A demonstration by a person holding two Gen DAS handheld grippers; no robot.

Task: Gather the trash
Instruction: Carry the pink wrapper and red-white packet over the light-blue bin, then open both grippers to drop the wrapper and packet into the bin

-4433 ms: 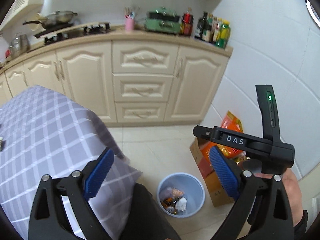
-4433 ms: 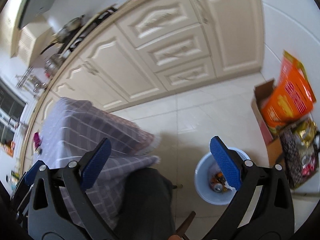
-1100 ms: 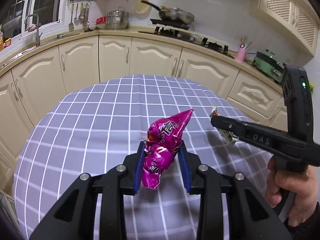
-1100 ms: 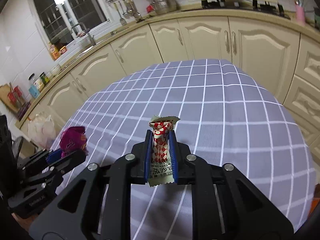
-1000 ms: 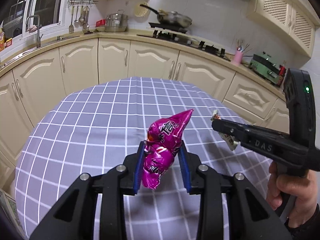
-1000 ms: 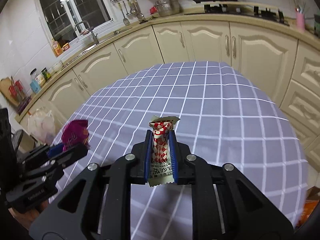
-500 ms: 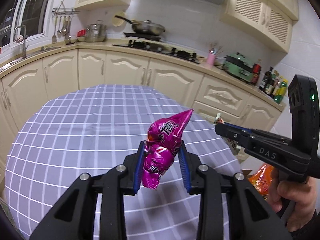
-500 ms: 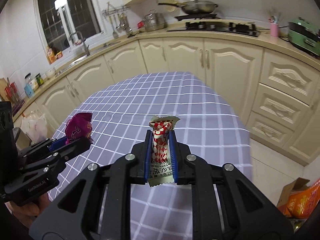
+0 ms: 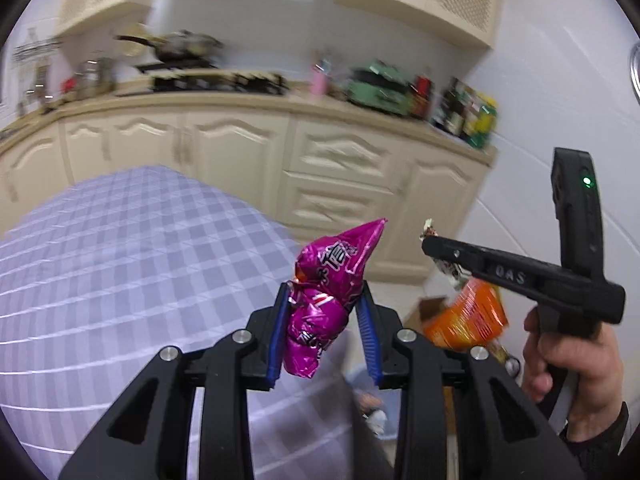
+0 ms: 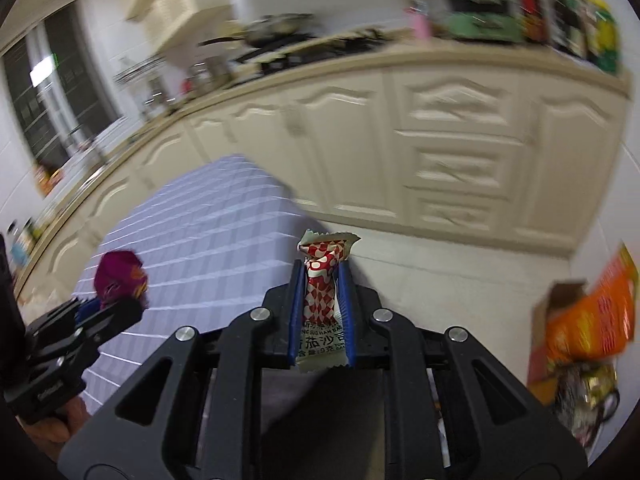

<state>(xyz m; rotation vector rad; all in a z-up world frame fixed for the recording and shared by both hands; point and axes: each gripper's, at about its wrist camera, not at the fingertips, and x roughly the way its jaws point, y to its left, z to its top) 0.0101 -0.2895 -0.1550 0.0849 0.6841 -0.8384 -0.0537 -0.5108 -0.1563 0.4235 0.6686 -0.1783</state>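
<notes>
My left gripper (image 9: 323, 300) is shut on a crumpled magenta foil wrapper (image 9: 326, 292), held in the air past the table's edge. My right gripper (image 10: 322, 276) is shut on a red-and-white checked candy wrapper (image 10: 322, 288). In the left wrist view the right gripper (image 9: 434, 246) is to the right, with a scrap of its wrapper (image 9: 429, 229) showing at the tip. In the right wrist view the left gripper (image 10: 116, 304) is at the lower left with the magenta wrapper (image 10: 118, 278). A light blue trash bin (image 9: 374, 404) with trash in it stands on the floor below, partly hidden by my left fingers.
A round table with a purple checked cloth (image 9: 120, 264) is at the left. Cream kitchen cabinets (image 9: 340, 184) run along the back. A cardboard box with an orange bag (image 9: 468, 316) stands on the tiled floor by the right wall; it also shows in the right wrist view (image 10: 592, 324).
Both grippers have swung right, away from over the table toward the floor corner, each still holding its wrapper. The bin and the box have come into view. The views are motion-blurred.
</notes>
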